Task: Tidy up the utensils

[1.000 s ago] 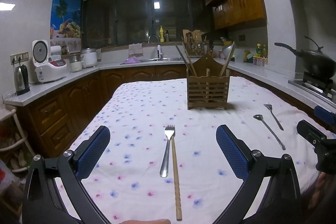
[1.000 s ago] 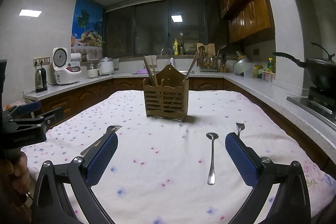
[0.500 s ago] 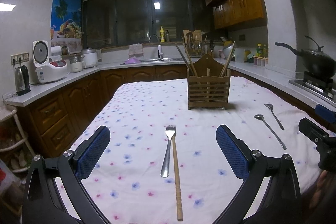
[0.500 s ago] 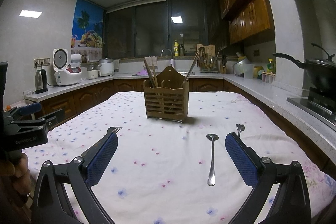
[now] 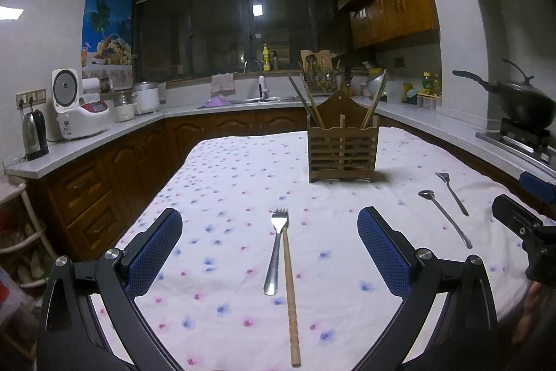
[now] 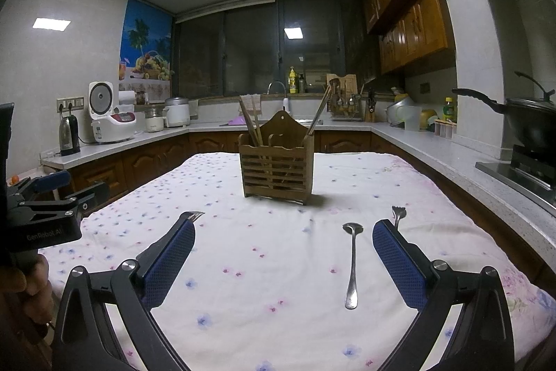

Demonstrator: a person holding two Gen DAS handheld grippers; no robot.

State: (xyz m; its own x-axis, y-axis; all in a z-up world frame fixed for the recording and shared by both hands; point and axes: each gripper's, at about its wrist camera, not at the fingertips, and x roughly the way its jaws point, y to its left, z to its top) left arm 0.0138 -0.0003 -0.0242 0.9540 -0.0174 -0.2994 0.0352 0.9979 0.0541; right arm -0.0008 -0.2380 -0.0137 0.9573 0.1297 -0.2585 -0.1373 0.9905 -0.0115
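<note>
Fork (image 5: 277, 249) and single chopstick (image 5: 289, 298) side by side, touching, on the flowered table (image 5: 222, 197) — framed between the spread, empty jaws of the left gripper (image 5: 269, 252). Spoon (image 6: 351, 263) and small fork (image 6: 398, 215) farther right, near the right gripper (image 6: 283, 261), jaws likewise wide and empty. Beyond, mid-table, wooden utensil holder (image 5: 342, 148) upright with chopsticks inside.
</note>
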